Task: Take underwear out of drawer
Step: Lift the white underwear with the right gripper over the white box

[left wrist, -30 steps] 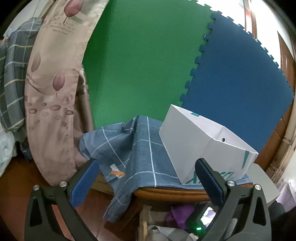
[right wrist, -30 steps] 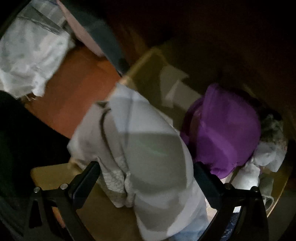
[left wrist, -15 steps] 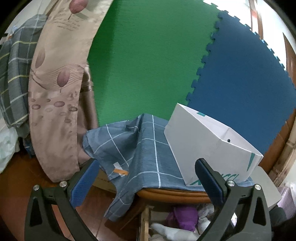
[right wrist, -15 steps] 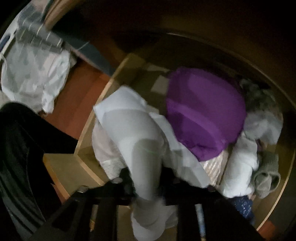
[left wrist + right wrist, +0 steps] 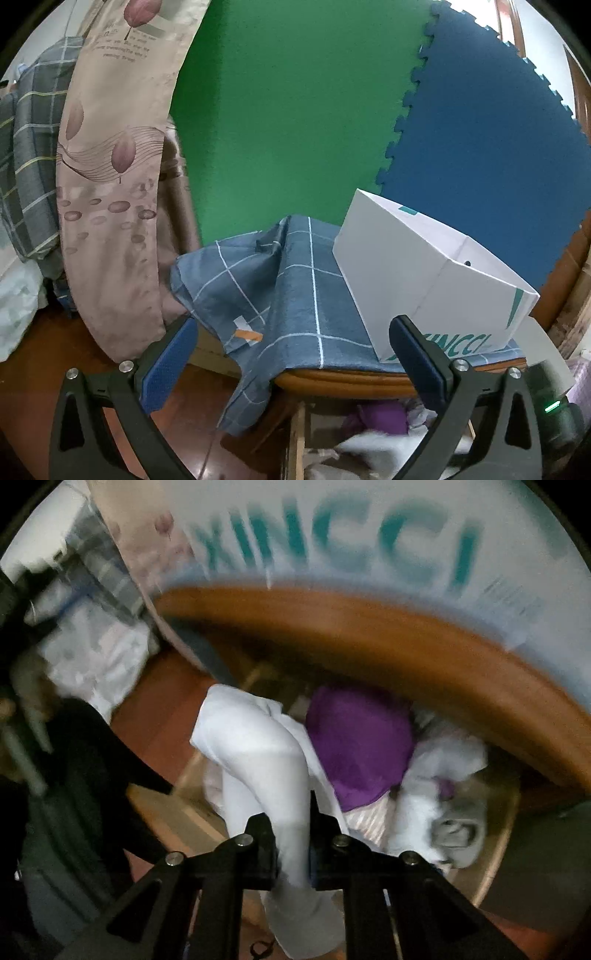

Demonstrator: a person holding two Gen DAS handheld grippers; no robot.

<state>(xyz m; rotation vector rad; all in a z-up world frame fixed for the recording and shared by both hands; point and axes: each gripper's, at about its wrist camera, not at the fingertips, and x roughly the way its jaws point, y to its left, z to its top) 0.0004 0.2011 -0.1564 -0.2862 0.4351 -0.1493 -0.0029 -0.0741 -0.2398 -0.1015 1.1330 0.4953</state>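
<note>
A green foam mat (image 5: 295, 122) and a blue foam mat (image 5: 487, 147) are standing joined by puzzle edges behind a round wooden table (image 5: 343, 380), while a beige floral curtain (image 5: 114, 177) is hanging down at the left beside a grey plaid cloth (image 5: 29, 155). A blue checked cloth (image 5: 280, 295) is draping over the table's edge, and a white paper bag (image 5: 424, 280) with teal lettering is sitting on it at the right. Below the tabletop, the open wooden drawer (image 5: 495, 853) is holding a purple garment (image 5: 362, 742), white bundles and a grey rolled item (image 5: 458, 830). The left gripper (image 5: 291, 358) is hovering in front of the table with its 2 blue-padded fingers (image 5: 170, 362) spread wide and nothing between them. The right gripper (image 5: 293, 842) is pinching the white underwear (image 5: 266, 760) with its 2 fingers drawn narrow around the fabric; the garment is hanging over the drawer's left front part, just beside the purple garment, with its lower end trailing below the fingers. The right wrist view is blurred, so finer detail of the drawer's contents cannot be told.
</note>
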